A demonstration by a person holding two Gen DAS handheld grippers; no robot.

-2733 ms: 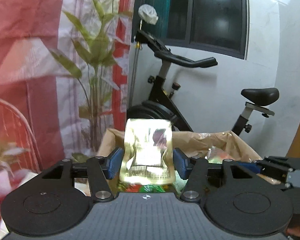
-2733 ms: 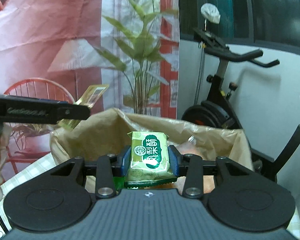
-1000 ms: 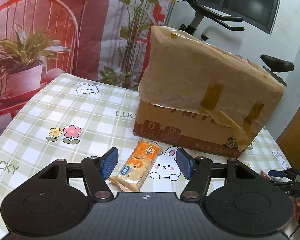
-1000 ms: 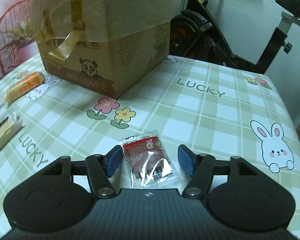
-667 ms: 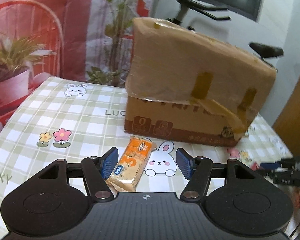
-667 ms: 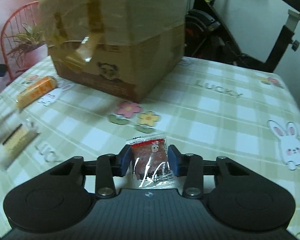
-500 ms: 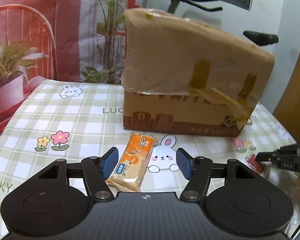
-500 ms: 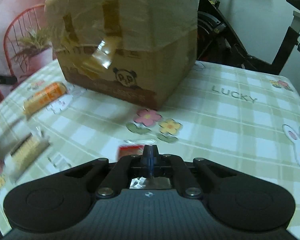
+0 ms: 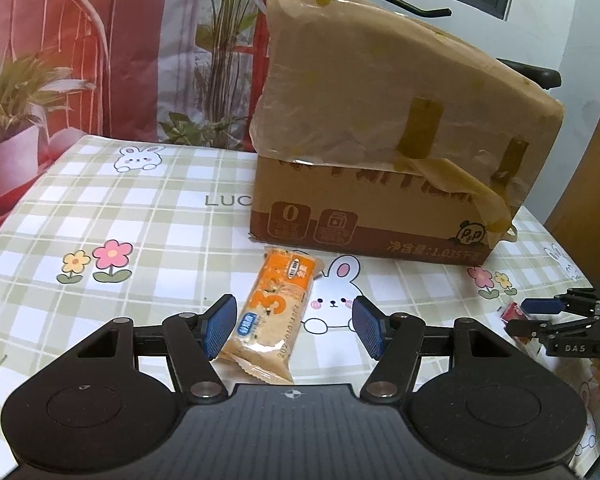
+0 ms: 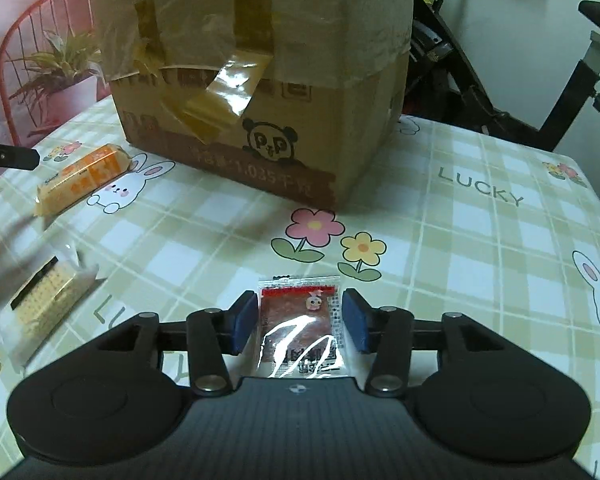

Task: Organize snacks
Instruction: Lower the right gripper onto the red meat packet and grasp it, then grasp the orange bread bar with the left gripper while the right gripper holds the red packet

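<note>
An orange snack bar lies on the checked tablecloth in front of a taped cardboard box. My left gripper is open around the bar's near end, pads apart from it. It also shows in the right wrist view. A small red snack packet lies flat between the blue pads of my right gripper, which stand close to its sides. The right gripper shows at the right edge of the left wrist view with the red packet at its tips.
A clear-wrapped cracker pack lies on the table at the left. A red wire chair and potted plants stand behind the table's left side. An exercise bike stands behind the right side.
Both grippers let go of the packs held over the box and came down to the table. The right jaws closed fully half a second ago and now stand around the red packet.
</note>
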